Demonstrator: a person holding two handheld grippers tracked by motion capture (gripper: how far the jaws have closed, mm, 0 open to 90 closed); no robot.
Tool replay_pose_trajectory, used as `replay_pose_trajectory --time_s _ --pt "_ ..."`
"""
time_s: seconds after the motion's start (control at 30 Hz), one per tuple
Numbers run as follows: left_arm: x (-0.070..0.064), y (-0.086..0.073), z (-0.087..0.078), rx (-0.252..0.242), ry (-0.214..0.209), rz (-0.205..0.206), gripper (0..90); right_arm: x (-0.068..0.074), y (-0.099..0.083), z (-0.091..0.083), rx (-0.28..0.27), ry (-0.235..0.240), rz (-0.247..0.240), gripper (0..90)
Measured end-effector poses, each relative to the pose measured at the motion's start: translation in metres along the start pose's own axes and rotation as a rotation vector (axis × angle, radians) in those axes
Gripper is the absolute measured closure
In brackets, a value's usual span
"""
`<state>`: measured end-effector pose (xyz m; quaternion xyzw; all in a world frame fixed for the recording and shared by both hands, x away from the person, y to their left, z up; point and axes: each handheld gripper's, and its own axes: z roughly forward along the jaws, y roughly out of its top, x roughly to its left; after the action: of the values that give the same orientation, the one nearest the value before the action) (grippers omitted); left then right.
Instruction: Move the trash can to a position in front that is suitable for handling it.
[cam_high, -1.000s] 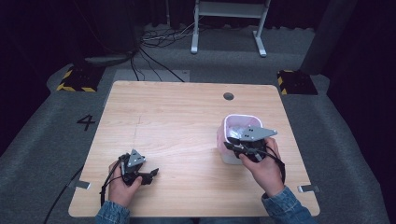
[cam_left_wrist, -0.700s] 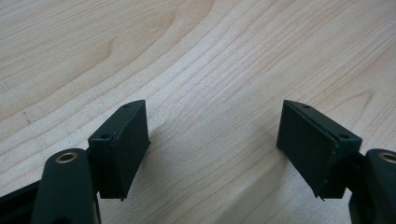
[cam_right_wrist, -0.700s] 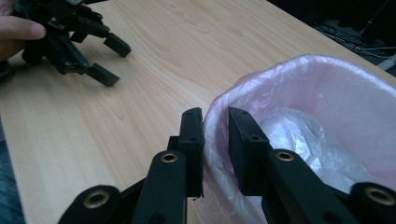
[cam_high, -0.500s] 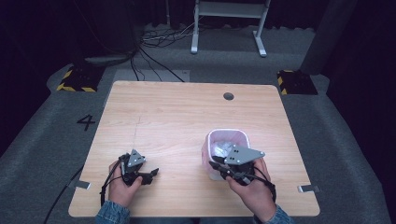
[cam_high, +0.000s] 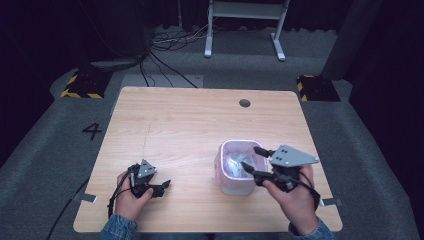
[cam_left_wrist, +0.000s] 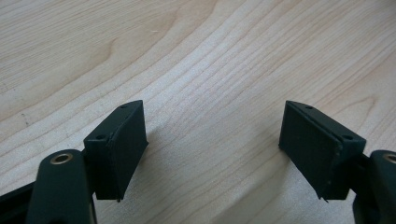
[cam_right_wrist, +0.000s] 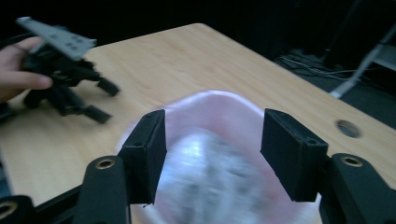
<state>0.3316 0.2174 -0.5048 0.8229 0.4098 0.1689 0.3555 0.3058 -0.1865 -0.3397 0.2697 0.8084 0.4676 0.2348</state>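
Pink plastic bin (cam_high: 235, 176) stands upright on the near right part of the wooden table (cam_high: 200, 125), its open mouth showing a clear, crinkled liner (cam_high: 239, 162) that looks like thin film or a bag. The right gripper (cam_high: 254, 161) hovers over the bin's mouth from the near right side, its two black jaws spread wide; in the right gripper view they frame the blurred pink rim (cam_right_wrist: 219, 100) with nothing pinched between them, and whether either jaw grazes the rim cannot be told through the blur. The left gripper (cam_high: 162, 186) lies low at the near left of the table, well apart from the bin, and the left gripper view shows its jaws wide over bare wood grain, empty.

Judging by its thin wall and small build, the bin is likely light and fairly stiff, apt to slide or tip on the smooth tabletop if pushed high on one side. The glossy plastic may be slippery under the pads. The liner is probably soft and flimsy and would give no firm hold alone. The soundest grip seems to be across the rim, one jaw inside and one outside the wall, catching liner and plastic together, close to the near edge where the right gripper already hangs.
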Motion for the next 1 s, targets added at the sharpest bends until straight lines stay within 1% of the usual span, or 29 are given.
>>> replay_pose_trajectory --time_s 0.1,0.17,0.23,0.3,0.37,0.4,0.5,0.57,0.63,0.67,0.7,0.77,0.9,0.97,1.0 --pt "0.0 0.0 0.0 0.003 0.0 0.003 22.6 -0.025 -0.007 -0.012 -0.017 -0.079 0.044 39.9" --pt "0.0 0.001 0.0 0.004 0.004 0.004 22.3 -0.042 -0.017 -0.017 -0.012 -0.135 0.081 39.8" --pt "0.0 0.001 0.001 0.003 0.007 0.0 22.3 -0.058 -0.03 -0.017 0.01 -0.174 0.117 38.5" --pt "-0.001 0.001 0.001 0.005 0.014 -0.009 22.5 -0.069 -0.046 -0.012 0.041 -0.186 0.152 37.4" --pt "-0.002 0.002 0.001 0.012 0.029 -0.021 23.3 -0.075 -0.062 -0.004 0.07 -0.163 0.18 37.1" --pt "-0.003 0.003 0.0 0.015 0.032 -0.023 23.6 -0.076 -0.069 0.001 0.086 -0.153 0.185 37.1" --pt "-0.005 0.005 0.0 0.03 0.041 -0.024 23.9 -0.074 -0.086 0.013 0.118 -0.135 0.193 36.3" --pt "-0.006 0.006 0.0 0.027 0.04 -0.021 23.8 -0.071 -0.093 0.021 0.131 -0.129 0.187 34.8" --pt "-0.007 0.007 0.0 0.022 0.031 -0.039 23.8 -0.066 -0.097 0.029 0.143 -0.114 0.177 34.3" --pt "-0.008 0.007 0.0 0.022 0.031 -0.042 23.9 -0.063 -0.099 0.032 0.148 -0.099 0.177 34.3" --pt "-0.008 0.008 0.0 0.02 0.033 -0.032 24.1 -0.06 -0.1 0.036 0.148 -0.083 0.178 36.5" --pt "-0.009 0.009 0.0 0.018 0.032 -0.026 24.1 -0.053 -0.101 0.04 0.151 -0.084 0.161 36.3" --pt "-0.012 0.012 -0.004 0.002 0.031 -0.008 24.1 -0.041 -0.102 0.05 0.147 -0.052 0.171 36.2" --pt "-0.015 0.013 -0.006 -0.013 0.036 0.003 23.3 -0.034 -0.103 0.056 0.152 -0.037 0.162 36.1" --pt "-0.017 0.014 -0.007 -0.02 0.032 0.009 23.2 -0.031 -0.103 0.058 0.155 -0.028 0.158 36.0"
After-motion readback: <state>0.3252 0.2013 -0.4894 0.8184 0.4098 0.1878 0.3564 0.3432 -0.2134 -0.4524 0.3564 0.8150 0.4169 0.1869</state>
